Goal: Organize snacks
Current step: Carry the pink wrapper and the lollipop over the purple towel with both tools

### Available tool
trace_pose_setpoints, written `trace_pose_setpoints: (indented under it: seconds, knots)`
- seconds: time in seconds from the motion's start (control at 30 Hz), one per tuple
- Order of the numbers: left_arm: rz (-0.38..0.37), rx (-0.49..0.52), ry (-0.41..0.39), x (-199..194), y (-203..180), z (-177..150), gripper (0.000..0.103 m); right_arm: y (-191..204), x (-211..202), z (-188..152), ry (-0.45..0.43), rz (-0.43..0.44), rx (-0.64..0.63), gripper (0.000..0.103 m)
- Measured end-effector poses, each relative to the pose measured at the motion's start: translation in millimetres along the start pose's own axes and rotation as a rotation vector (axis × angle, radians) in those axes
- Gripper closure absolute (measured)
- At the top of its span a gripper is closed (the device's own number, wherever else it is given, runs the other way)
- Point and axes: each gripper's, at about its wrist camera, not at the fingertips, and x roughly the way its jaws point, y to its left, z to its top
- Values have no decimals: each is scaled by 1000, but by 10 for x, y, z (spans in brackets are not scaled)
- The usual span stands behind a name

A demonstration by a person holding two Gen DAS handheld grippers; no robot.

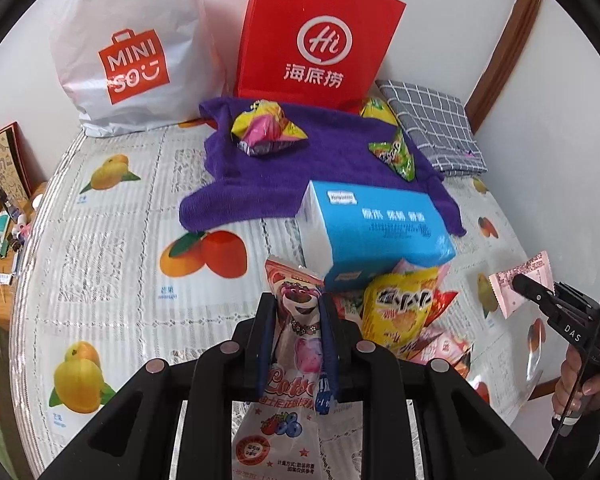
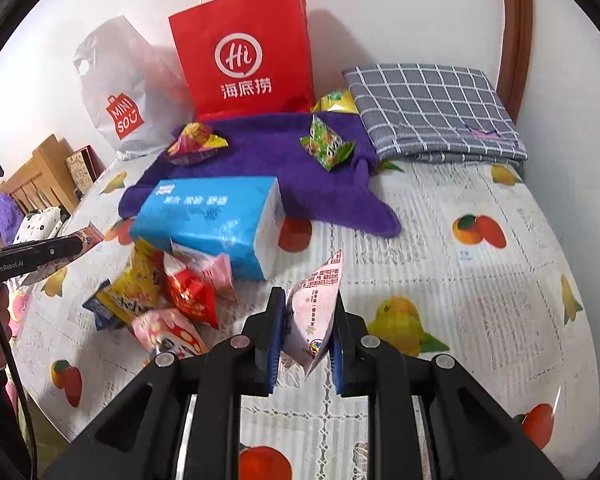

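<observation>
L gripper (image 1: 298,312): clenched on bear packet (image 1: 296,344), pink/white w/ cartoon bear, pads pinching it mid-length, top sticking up past tips, packet off the table. Also seen from R cam at far left edge (image 2: 82,242), same packet nipped at tips.

R gripper (image 2: 308,312): clenched on pink sachet (image 2: 314,320), white/pink w/ print, held tilted, corner pointing up-right, clear of table. From L cam, at right edge (image 1: 518,280), sachet (image 1: 520,284) pinched at tips; hand (image 1: 584,384) on handle below.

Table (image 2: 480,272): fruit-print cloth. Tissue pack (image 1: 372,232), blue, lying flat near centre, far edge overlapping purple towel (image 1: 300,168). Snack pile (image 2: 160,300) touching pack's near side: yellow bag (image 1: 400,308), red bag (image 2: 190,296), pink bags, small blue one.

On towel: yellow-pink pouch (image 1: 266,128) on left, green pouch (image 1: 394,152) on right, well apart. Another yellow bag (image 2: 336,102) behind towel, btwn red bag and grey cloth.

Back, vs wall: white MINISO bag (image 1: 132,52) left, red paper bag (image 1: 320,40) beside it, upright. Grey check cloth (image 2: 432,112) folded, back right corner.
</observation>
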Motion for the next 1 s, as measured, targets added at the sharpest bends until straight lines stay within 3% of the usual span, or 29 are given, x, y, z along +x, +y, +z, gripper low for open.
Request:
trace_pose_setpoints:
  seconds: [0.5,1.0]
  knots:
    - [-2,-7,-41,-20,-12,468,82,72,82,646,-45,17,11,83]
    - [14,-22,-46,102,-36,775,82,17,309,1023,-38,9,20,83]
